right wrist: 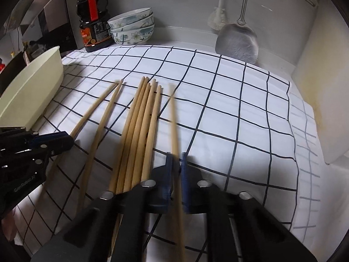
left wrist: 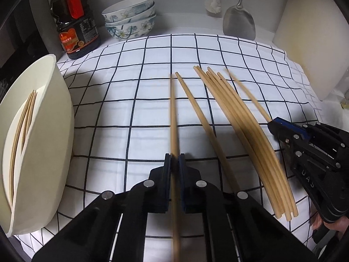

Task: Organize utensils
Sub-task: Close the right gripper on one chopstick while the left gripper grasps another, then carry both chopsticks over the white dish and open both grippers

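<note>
1. Left gripper [left wrist: 174,159]: jaws pressed together on one chopstick [left wrist: 173,118], clamped partway along its length. The far end sticks out ahead over the cloth.
2. Right gripper [right wrist: 176,159]: same, pinching its own single chopstick [right wrist: 174,122], which looks motion-blurred.
3. Loose chopsticks: a bundle [left wrist: 244,122] lies flat on the checked cloth [left wrist: 135,113] between the two grippers, plus one stray stick [left wrist: 196,109] just beside the left gripper's stick.
4. Cream tub [left wrist: 43,118] at the cloth's left edge holds a few chopsticks [left wrist: 21,126] leaning against its inner wall.
5. Along the back wall: dark sauce bottle [left wrist: 75,21], stacked bowls [left wrist: 130,19], hanging metal spatula [left wrist: 238,19], dish brush [left wrist: 213,2].
</note>
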